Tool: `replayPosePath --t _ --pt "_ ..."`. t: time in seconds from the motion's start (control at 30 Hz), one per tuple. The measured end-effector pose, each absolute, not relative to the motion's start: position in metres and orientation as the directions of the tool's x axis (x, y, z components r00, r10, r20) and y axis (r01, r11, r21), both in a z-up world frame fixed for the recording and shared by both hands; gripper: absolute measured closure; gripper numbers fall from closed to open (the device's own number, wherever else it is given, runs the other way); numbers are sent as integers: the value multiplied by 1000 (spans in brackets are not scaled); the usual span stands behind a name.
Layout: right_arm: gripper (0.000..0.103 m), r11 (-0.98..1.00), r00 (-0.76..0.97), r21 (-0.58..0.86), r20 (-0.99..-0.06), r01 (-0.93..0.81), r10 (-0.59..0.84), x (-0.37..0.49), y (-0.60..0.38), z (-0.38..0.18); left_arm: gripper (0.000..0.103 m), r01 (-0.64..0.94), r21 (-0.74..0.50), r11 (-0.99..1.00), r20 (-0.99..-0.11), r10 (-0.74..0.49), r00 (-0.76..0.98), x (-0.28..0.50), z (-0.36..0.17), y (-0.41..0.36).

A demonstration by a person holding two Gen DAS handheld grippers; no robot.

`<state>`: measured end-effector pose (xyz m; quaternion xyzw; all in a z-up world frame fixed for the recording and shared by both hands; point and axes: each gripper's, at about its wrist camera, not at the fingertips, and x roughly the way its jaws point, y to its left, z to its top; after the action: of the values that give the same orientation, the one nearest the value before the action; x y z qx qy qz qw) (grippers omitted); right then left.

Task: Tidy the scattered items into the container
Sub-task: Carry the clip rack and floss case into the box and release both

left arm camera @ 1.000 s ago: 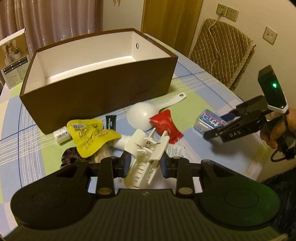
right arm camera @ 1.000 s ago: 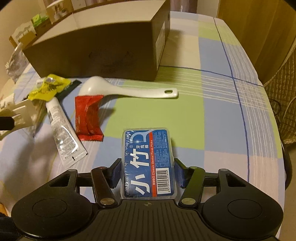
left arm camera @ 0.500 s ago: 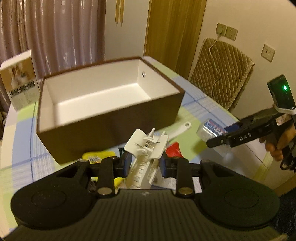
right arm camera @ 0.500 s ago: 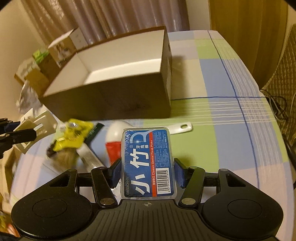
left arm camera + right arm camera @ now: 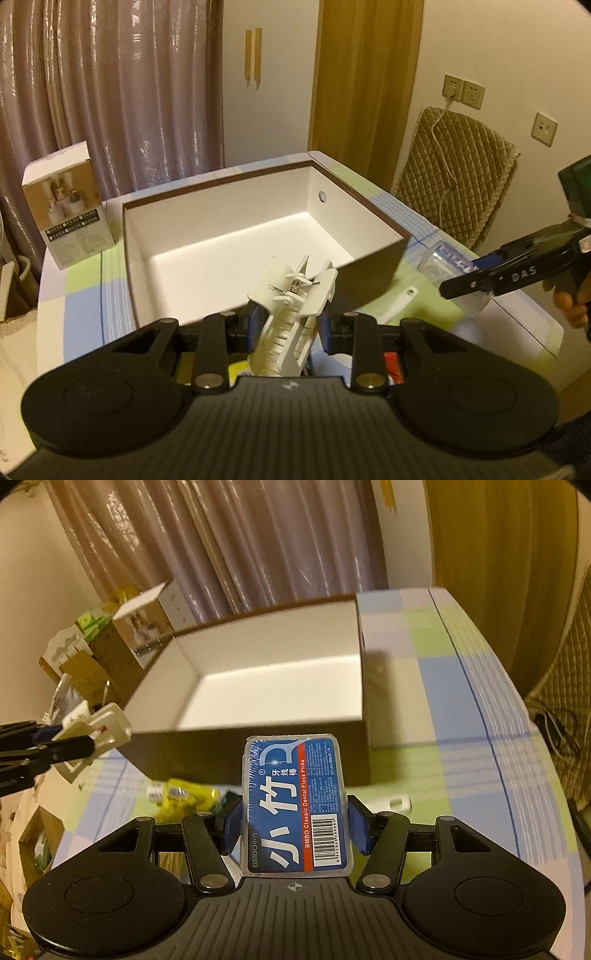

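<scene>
Box [image 5: 258, 236] sits open on the table [image 5: 461, 709], nothing visible inside. Your left claw [image 5: 286, 325] grips the white clip [image 5: 291, 306] near its front wall; your right claw [image 5: 293, 825] clamps the floss pack [image 5: 293, 805]. Carry both over the rim, then let go.

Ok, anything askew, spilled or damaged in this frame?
Nothing stands out. The left claw holds a white clip and the right claw a floss box, both near the empty box. A yellow packet and spoon lie loose on the table, untidied rather than spilled.
</scene>
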<state>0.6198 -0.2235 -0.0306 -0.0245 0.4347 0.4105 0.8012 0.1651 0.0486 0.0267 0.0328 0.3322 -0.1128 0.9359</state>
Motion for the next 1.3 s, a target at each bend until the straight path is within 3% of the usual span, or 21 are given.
replayPosePath --t 0.27,0.67,1.3 --pt "43 619 295 324 -663 -716 688 644 -200 -7 77 202 1 979 -610 -159 776 192 35 59" --pt "43 564 240 336 -659 -754 713 688 -149 -11 77 159 10 987 -622 -119 774 239 31 62" --pt "43 574 177 189 -835 -797 521 739 -67 -79 77 157 76 985 -743 -49 668 329 -11 63"
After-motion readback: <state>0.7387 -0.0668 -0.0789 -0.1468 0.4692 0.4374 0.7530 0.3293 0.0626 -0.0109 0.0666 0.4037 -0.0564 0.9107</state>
